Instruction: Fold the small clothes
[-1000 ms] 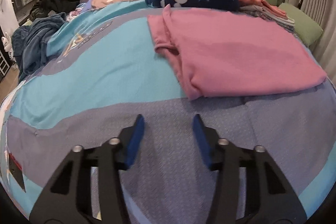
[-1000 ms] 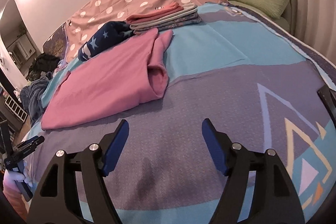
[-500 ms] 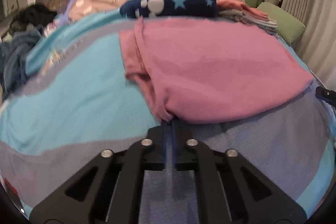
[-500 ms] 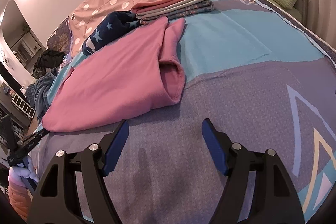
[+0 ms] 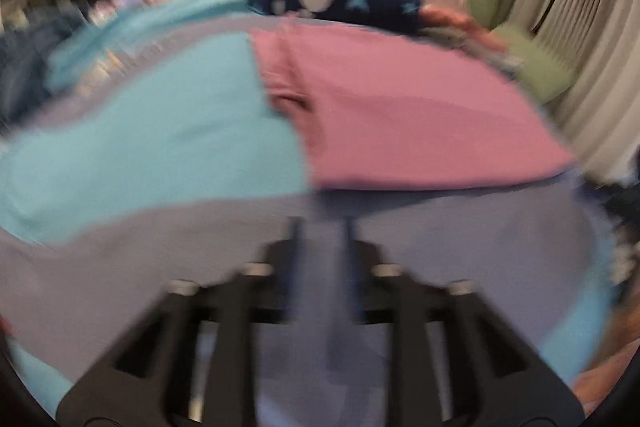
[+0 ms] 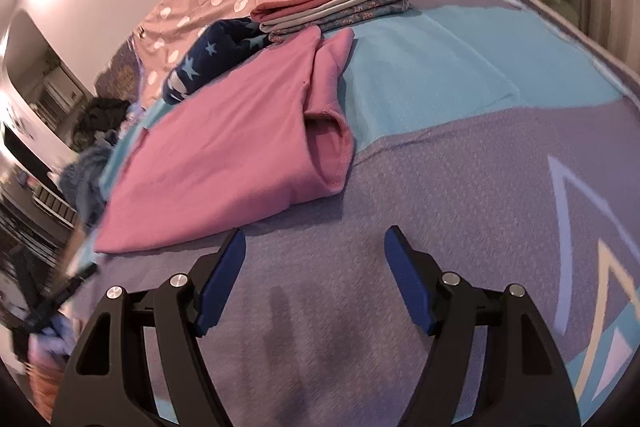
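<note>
Garment on bed, stack behind

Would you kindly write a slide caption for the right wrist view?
Open right gripper poised over the bedspread before a partly folded pink garment, folded clothes stack behind.

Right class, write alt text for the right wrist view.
A half-folded pink garment lies on a blue and purple bedspread, just beyond the open, empty right hand-held gripper. Behind it sits a stack of folded clothes.
</note>
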Motion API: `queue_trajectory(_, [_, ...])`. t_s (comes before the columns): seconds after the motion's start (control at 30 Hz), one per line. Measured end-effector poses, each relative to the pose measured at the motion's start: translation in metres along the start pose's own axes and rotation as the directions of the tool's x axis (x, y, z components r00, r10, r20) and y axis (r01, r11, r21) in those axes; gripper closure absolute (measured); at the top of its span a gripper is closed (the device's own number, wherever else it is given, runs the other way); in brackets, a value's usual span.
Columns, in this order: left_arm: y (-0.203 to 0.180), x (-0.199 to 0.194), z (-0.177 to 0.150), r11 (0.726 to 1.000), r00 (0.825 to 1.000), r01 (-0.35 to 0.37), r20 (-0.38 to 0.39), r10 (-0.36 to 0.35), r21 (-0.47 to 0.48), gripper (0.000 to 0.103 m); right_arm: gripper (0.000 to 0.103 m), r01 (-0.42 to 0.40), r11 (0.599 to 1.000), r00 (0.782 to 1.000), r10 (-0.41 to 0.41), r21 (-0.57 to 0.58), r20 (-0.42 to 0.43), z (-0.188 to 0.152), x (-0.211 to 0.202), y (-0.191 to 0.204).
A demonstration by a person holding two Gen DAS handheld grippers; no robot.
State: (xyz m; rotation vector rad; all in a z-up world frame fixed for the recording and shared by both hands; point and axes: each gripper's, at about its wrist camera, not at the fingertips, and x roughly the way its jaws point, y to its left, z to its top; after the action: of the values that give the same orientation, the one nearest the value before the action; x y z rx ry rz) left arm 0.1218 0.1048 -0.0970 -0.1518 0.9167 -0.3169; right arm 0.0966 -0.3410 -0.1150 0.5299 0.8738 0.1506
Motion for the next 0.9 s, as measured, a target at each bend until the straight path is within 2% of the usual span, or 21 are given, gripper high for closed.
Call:
queue_trajectory(0.03, [-0.004, 0.003, 0.0, 0.997, 0.998, 0.069, -0.012, -0.069, -0.032, 0.051, 0.03, -0.033, 0.999, 0.999, 0.034, 0.027, -0.007, 0.0, -0.001, -0.002])
queue_trajectory(0.1, [-0.012, 0.014, 0.001, 0.991, 0.992, 0.124, -0.031, -0.125, -0.05, 0.049, 0.03, -0.074, 0.995, 0.997, 0.075, 0.059, -0.018, 0.0, 0.001, -0.002])
queue_trajectory(0.13, [-0.015, 0.02, 0.002, 0.991, 0.992, 0.121, -0.03, -0.123, -0.053, 0.048, 0.03, -0.07, 0.995, 0.997, 0.072, 0.067, -0.019, 0.001, 0.004, -0.002])
queue_trajectory(0.2, [-0.017, 0.027, 0.009, 0.992, 0.994, 0.105, -0.023, -0.107, -0.069, 0.048, 0.03, 0.007, 0.999, 1.0, -0.007, 0.034, 0.003, 0.004, 0.006, 0.001])
queue_trajectory(0.3, [-0.016, 0.029, 0.015, 0.991, 0.995, 0.096, -0.015, -0.098, -0.097, 0.048, 0.031, 0.164, 0.977, 0.984, -0.152, -0.135, 0.096, 0.008, -0.002, 0.016])
queue_trajectory(0.33, [-0.015, 0.028, 0.015, 0.992, 0.996, 0.084, -0.016, -0.086, -0.093, 0.048, 0.033, 0.218, 0.948, 0.973, -0.191, -0.231, 0.131, 0.008, -0.003, 0.022])
queue_trajectory(0.37, [-0.014, 0.028, 0.015, 0.993, 0.997, 0.079, -0.017, -0.081, -0.092, 0.048, 0.036, 0.232, 0.927, 0.97, -0.199, -0.296, 0.136, 0.009, -0.002, 0.026])
queue_trajectory(0.4, [-0.011, 0.028, 0.014, 0.992, 0.997, 0.08, -0.017, -0.082, -0.101, 0.048, 0.043, 0.218, 0.902, 0.976, -0.188, -0.373, 0.114, 0.009, 0.003, 0.03])
queue_trajectory(0.43, [-0.008, 0.028, 0.015, 0.989, 0.996, 0.086, -0.015, -0.089, -0.117, 0.048, 0.05, 0.194, 0.891, 0.981, -0.172, -0.412, 0.089, 0.009, 0.008, 0.031])
queue_trajectory(0.47, [-0.005, 0.027, 0.016, 0.987, 0.995, 0.092, -0.012, -0.094, -0.131, 0.048, 0.052, 0.164, 0.887, 0.986, -0.149, -0.431, 0.068, 0.01, 0.012, 0.03])
queue_trajectory(0.5, [-0.002, 0.027, 0.017, 0.984, 0.995, 0.096, -0.008, -0.098, -0.148, 0.048, 0.057, 0.132, 0.89, 0.991, -0.122, -0.437, 0.051, 0.012, 0.015, 0.029])
queue_trajectory(0.57, [0.001, 0.028, 0.018, 0.982, 0.996, 0.089, -0.002, -0.091, -0.168, 0.048, 0.079, 0.023, 0.919, 0.999, -0.038, -0.393, -0.03, 0.02, 0.027, 0.021])
queue_trajectory(0.6, [0.003, 0.029, 0.018, 0.981, 0.996, 0.082, -0.002, -0.084, -0.175, 0.048, 0.101, 0.013, 0.931, 0.999, -0.031, -0.364, -0.044, 0.023, 0.027, 0.015])
queue_trajectory(0.7, [0.004, 0.027, 0.017, 0.983, 0.998, 0.059, 0.004, -0.06, -0.176, 0.048, 0.102, 0.033, 0.943, 0.999, -0.041, -0.33, -0.017, 0.024, 0.011, -0.001])
queue_trajectory(0.73, [0.004, 0.027, 0.017, 0.983, 0.998, 0.055, 0.004, -0.055, -0.173, 0.048, 0.103, 0.094, 0.946, 0.995, -0.1, -0.309, -0.004, 0.024, 0.005, -0.013])
queue_trajectory(0.8, [0.006, 0.026, 0.016, 0.983, 0.998, 0.055, 0.004, -0.055, -0.175, 0.048, 0.103, 0.163, 0.948, 0.985, -0.172, -0.275, -0.007, 0.02, -0.002, -0.028])
queue_trajectory(0.87, [0.008, 0.024, 0.017, 0.981, 0.999, 0.051, 0.004, -0.052, -0.185, 0.048, 0.103, 0.132, 0.967, 0.99, -0.141, -0.216, -0.027, 0.017, -0.01, -0.034])
queue_trajectory(0.9, [0.009, 0.023, 0.016, 0.981, 0.999, 0.05, 0.001, -0.051, -0.189, 0.048, 0.1, 0.066, 0.983, 0.996, -0.075, -0.17, -0.043, 0.012, -0.014, -0.034])
